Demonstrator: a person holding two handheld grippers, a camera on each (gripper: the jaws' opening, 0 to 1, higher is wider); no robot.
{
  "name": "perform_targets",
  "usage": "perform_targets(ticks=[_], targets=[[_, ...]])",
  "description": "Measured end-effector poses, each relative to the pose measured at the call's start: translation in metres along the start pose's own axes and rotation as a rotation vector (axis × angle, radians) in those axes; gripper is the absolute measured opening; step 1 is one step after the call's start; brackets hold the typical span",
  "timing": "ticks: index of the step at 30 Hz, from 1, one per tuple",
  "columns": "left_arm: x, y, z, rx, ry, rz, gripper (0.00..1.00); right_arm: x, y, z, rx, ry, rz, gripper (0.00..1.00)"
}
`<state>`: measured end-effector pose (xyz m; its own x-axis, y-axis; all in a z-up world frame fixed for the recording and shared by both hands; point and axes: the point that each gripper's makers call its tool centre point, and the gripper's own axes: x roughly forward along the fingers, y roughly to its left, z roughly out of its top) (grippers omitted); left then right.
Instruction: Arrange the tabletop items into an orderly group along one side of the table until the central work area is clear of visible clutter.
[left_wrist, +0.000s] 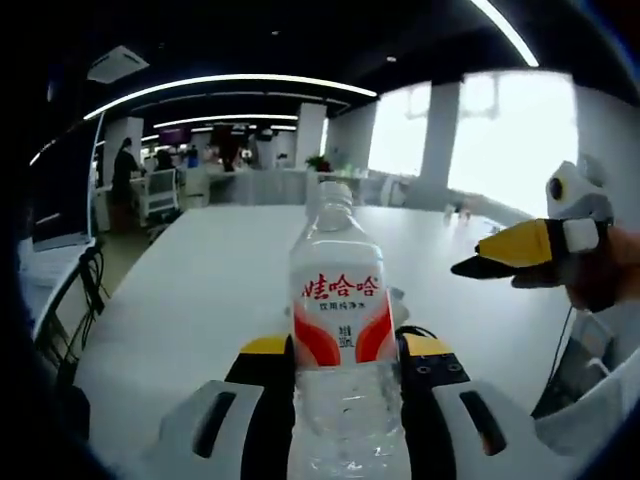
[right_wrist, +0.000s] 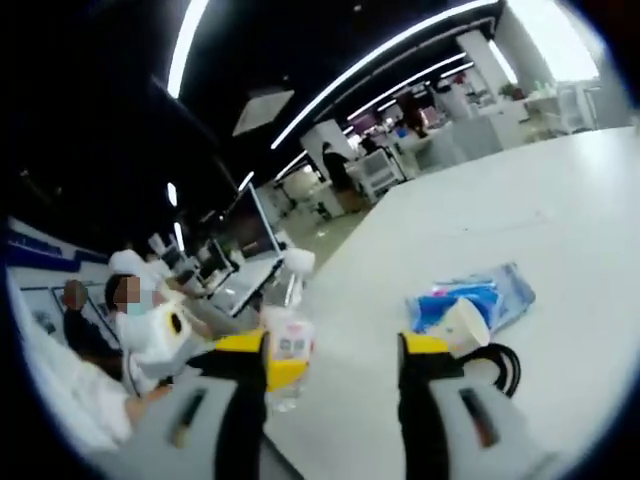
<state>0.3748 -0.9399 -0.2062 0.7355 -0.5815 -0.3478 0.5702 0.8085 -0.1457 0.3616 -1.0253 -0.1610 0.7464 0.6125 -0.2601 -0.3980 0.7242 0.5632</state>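
Two hand-held grippers were in play, and the water bottle (left_wrist: 340, 330) was the thing to watch. In the left gripper view the left hand-held gripper (left_wrist: 344, 378) had its yellow-tipped jaws pressed against both sides of the bottle, so it was clamped on it, with the bottle upright and its red-and-white label facing the camera. Behind the bottle stretched the white table (left_wrist: 200, 290), mostly bare on that side. Off to the right of the bottle, the right hand-held gripper (left_wrist: 478, 265) poked in with its yellow and black jaw, held by a hand (left_wrist: 603, 278); it was apart from the bottle. In the right gripper view the right hand-held gripper (right_wrist: 333, 350) had its jaws spread wide with nothing between them. Through that view the same bottle (right_wrist: 287, 340) showed just beyond the left jaw, and well to the right of the bottle lay a blue and white packet (right_wrist: 470, 297) on the table, with a small cream-coloured thing (right_wrist: 462, 325) lying against its near end; couldn't tell what that was. A black cable (right_wrist: 502, 362) looped just beside the packet. On the far side of the bottle sat a person (right_wrist: 140, 345) in white.
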Motion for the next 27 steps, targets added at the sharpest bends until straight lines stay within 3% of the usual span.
perform_targets(ticks=[16, 27], targets=[[-0.019, -0.020, 0.007, 0.041, -0.042, -0.053, 0.37, 0.041, 0.049, 0.023, 0.015, -0.004, 0.149, 0.51], [-0.028, -0.027, 0.007, 0.051, -0.056, -0.050, 0.37, 0.054, 0.061, 0.021, 0.003, 0.019, 0.195, 0.50]])
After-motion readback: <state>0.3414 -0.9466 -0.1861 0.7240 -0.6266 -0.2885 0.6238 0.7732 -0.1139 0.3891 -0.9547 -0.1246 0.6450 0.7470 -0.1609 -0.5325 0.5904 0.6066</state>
